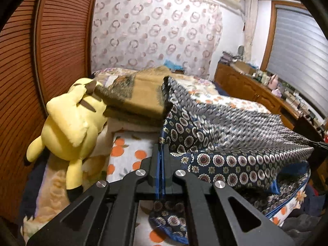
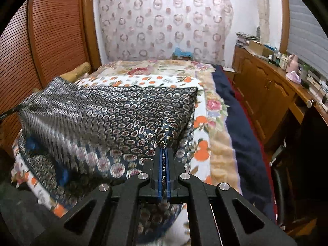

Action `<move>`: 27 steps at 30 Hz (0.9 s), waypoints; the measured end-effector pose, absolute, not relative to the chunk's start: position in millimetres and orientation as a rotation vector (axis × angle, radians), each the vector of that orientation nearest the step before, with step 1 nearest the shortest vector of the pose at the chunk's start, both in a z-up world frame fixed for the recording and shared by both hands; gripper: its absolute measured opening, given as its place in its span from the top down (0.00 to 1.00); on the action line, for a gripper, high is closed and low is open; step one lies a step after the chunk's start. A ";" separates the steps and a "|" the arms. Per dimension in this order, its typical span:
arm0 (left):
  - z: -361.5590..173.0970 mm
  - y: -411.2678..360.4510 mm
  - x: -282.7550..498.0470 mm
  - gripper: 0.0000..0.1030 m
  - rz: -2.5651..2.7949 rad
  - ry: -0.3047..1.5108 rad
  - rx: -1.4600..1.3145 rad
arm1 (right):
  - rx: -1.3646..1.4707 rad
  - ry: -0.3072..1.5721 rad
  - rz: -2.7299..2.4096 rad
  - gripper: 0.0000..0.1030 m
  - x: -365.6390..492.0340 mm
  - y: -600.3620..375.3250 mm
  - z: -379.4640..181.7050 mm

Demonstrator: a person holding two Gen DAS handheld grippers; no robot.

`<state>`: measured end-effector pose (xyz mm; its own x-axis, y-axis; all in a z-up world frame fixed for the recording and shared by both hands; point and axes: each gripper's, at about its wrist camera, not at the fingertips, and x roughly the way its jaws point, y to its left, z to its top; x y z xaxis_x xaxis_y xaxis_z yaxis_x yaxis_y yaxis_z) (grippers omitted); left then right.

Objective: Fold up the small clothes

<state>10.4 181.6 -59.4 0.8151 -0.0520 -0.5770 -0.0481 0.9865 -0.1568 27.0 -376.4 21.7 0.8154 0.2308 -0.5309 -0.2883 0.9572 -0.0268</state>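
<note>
A dark blue cloth with round and paisley patterns (image 1: 235, 139) is stretched in the air above the bed between both grippers. My left gripper (image 1: 162, 149) is shut on its left edge. My right gripper (image 2: 164, 151) is shut on its right edge; the cloth (image 2: 114, 110) spreads left from it, blurred by motion. The cloth's lower part hangs below the fingers onto the bed in both views. The right gripper's tip shows at the far right of the left wrist view (image 1: 318, 143).
A yellow plush toy (image 1: 69, 123) lies at the bed's left side beside a folded brown cloth (image 1: 139, 96). The floral orange-print bedspread (image 2: 207, 123) covers the bed. A louvred wooden door (image 1: 51, 51) stands left; a wooden cabinet (image 2: 264, 94) with clutter stands right.
</note>
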 end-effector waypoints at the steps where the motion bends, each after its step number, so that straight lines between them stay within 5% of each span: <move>1: -64.2 182.3 12.8 0.98 0.006 0.636 -0.172 | -0.112 0.573 0.282 0.98 25.6 -374.9 16.5; 4: -73.0 180.1 15.6 0.97 0.013 0.669 -0.163 | -0.146 0.615 0.250 0.97 29.3 -370.5 2.9; 6: -75.6 175.5 15.1 0.88 0.029 0.682 -0.130 | -0.131 0.617 0.234 0.89 33.5 -370.6 1.3; 8: -74.0 171.5 10.7 0.59 0.036 0.677 -0.112 | -0.119 0.603 0.226 0.80 37.5 -367.8 6.4; 10: -72.4 166.1 4.3 0.49 0.015 0.667 -0.108 | -0.111 0.581 0.233 0.74 40.5 -361.5 14.5; 13: -72.3 155.4 -3.4 0.22 -0.001 0.659 -0.094 | -0.115 0.556 0.266 0.69 32.2 -348.7 18.5; 16: -75.9 146.6 -4.5 0.22 -0.023 0.668 -0.089 | -0.127 0.550 0.300 0.66 30.0 -332.3 17.9; 19: -81.4 147.6 0.6 0.22 -0.007 0.686 -0.099 | -0.146 0.550 0.317 0.50 34.8 -317.9 12.5; 27: -90.4 158.2 12.0 0.22 0.033 0.706 -0.116 | -0.144 0.571 0.322 0.49 61.0 -300.3 -6.4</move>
<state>12.0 158.2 -90.4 0.7607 -0.0089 -0.6491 -0.0695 0.9930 -0.0951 61.0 -300.3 -6.4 0.7928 0.2589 -0.5518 -0.3381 0.9401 -0.0447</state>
